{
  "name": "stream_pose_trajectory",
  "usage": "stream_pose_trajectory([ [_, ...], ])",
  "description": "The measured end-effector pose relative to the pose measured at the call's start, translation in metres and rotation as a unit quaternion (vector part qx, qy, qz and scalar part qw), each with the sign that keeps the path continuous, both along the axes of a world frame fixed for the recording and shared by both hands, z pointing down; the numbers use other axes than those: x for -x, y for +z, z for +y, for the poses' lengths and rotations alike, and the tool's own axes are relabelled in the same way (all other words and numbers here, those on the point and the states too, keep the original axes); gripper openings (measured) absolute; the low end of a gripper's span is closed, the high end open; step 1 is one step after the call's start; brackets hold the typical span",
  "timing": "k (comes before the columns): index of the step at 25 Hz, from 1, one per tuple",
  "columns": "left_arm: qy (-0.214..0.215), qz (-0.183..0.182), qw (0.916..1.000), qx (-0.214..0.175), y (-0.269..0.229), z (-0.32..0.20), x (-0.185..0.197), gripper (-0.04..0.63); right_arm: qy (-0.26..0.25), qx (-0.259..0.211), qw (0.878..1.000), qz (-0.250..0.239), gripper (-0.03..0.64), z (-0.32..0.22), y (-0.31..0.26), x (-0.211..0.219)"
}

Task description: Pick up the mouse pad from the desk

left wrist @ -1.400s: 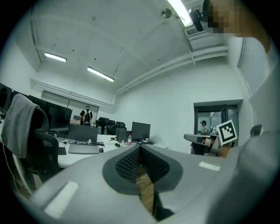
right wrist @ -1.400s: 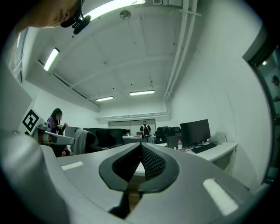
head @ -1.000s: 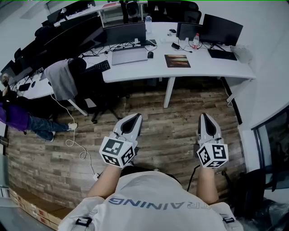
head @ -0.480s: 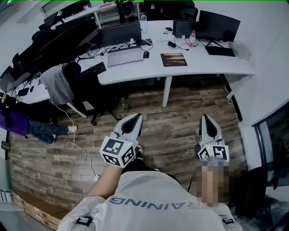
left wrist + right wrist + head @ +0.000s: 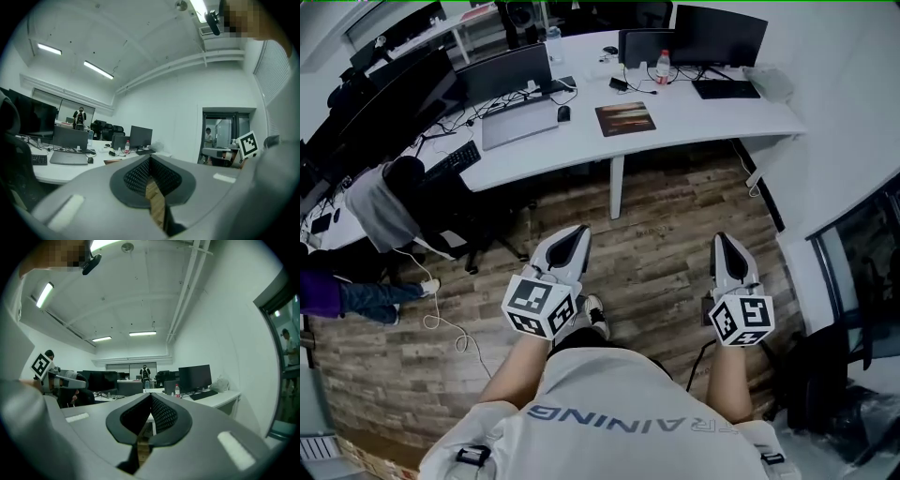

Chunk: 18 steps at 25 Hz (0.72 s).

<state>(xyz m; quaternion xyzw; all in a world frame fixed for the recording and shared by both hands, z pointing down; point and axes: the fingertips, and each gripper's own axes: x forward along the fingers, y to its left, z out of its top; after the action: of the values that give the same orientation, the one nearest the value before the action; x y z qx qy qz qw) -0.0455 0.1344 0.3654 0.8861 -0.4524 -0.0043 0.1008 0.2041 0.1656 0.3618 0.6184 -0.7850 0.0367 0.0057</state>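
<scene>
The mouse pad is a brown rectangle lying flat on the white desk, far ahead of both grippers. It also shows as a thin brown strip in the left gripper view. My left gripper hangs over the wooden floor, pointing level toward the desk, shut with nothing in it. Beside it, my right gripper points the same way, also shut and empty. Neither is near the pad.
On the desk are a grey laptop with a mouse, monitors, a water bottle and a keyboard. A chair draped with a grey jacket stands left. A white cable trails on the floor; a desk leg stands ahead.
The person has walked toward the desk; the desk and mouse pad have slid left in the head view. Both grippers were carried along, still shut and empty.
</scene>
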Motion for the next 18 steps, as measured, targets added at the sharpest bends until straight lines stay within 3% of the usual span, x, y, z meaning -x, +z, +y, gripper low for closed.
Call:
stream_pose_trajectory([
  [8, 0.023, 0.007, 0.9997, 0.002, -0.008, -0.069, -0.016, 0.000, 0.013, 0.014, 1.000, 0.008, 0.015, -0.062, -0.005, -0.008],
  [15, 0.001, -0.025, 0.9994, -0.022, -0.004, -0.140, 0.013, 0.000, -0.003, 0.038, 0.999, 0.037, 0.015, -0.137, -0.001, 0.025],
  [18, -0.001, -0.003, 0.9999, -0.012, 0.000, -0.172, 0.025, 0.000, -0.002, 0.040, 0.998, 0.044, 0.015, -0.176, -0.004, 0.034],
])
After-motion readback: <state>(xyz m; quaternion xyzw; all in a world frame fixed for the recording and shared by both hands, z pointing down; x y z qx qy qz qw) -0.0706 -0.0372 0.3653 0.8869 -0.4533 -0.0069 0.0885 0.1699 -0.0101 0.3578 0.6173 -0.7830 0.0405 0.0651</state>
